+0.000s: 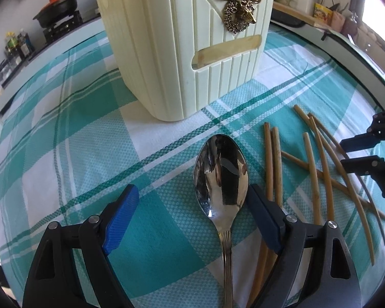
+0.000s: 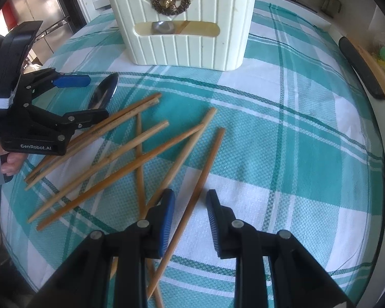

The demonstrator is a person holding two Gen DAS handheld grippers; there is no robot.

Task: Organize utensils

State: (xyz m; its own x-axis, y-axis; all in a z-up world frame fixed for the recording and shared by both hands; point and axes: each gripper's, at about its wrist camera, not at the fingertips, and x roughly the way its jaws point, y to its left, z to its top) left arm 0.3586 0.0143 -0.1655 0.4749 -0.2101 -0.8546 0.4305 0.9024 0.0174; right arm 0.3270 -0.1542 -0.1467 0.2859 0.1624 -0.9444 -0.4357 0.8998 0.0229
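Observation:
A steel spoon [image 1: 220,174] lies bowl-up on the checked cloth between the wide-open fingers of my left gripper [image 1: 192,205], nearer the right finger. In the right wrist view the left gripper [image 2: 89,97] straddles the spoon [image 2: 104,93]. Several bamboo chopsticks [image 1: 315,169] lie scattered to the spoon's right; they also show in the right wrist view [image 2: 141,151]. My right gripper [image 2: 190,205] is open just above them, with one chopstick [image 2: 202,174] running between its fingers. A cream utensil holder [image 1: 182,51] with a gold deer emblem stands behind; it also shows in the right wrist view [image 2: 187,23].
The teal and white checked tablecloth [image 2: 295,141] covers a round table. A black pot on a stove [image 1: 59,7] and bottles [image 1: 18,43] stand on the counter at far left. Packets and jars [image 1: 331,12] sit on a shelf at far right.

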